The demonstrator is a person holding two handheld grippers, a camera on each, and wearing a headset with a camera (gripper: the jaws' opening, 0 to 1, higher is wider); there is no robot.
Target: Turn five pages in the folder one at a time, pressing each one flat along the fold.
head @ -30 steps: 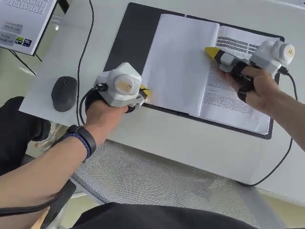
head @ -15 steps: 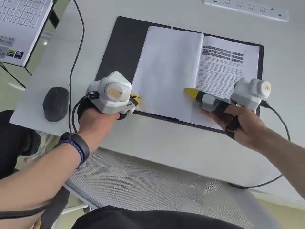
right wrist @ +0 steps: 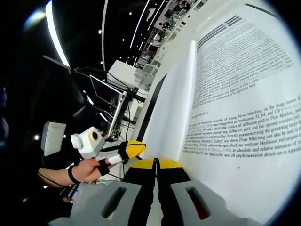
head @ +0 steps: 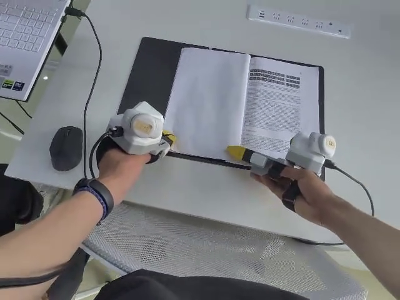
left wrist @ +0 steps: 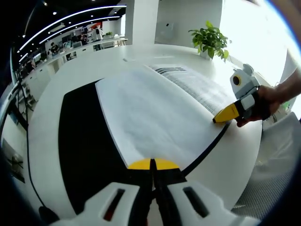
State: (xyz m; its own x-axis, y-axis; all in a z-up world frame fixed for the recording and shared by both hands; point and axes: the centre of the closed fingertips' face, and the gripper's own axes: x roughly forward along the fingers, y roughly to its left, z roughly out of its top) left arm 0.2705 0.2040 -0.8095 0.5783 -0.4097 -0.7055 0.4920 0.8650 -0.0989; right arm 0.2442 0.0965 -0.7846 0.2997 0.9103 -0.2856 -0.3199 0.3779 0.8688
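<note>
Right gripper (head: 236,152) has slid down the fold from the upper part of the printed page to its near end; left gripper (head: 169,139) has kept its place at the near corner of the blank page (head: 203,100). Folder (head: 147,69) lies open and flat on the white table (head: 356,87), black cover showing to the left of the blank page, printed page (head: 278,106) on the right. Right jaws: pressed together, nothing between them, yellow tips on the paper where the two pages meet at the near edge. Left jaws: likewise clenched and empty, tips at the page corner beside the black cover. Both pages lie flat; the fold runs straight away from the person. Mouse (head: 65,148) sits on the table left of the left gripper, well apart from the folder. Laptop (head: 25,31) is at the far left corner, and a power strip (head: 299,20) lies beyond the folder.
</note>
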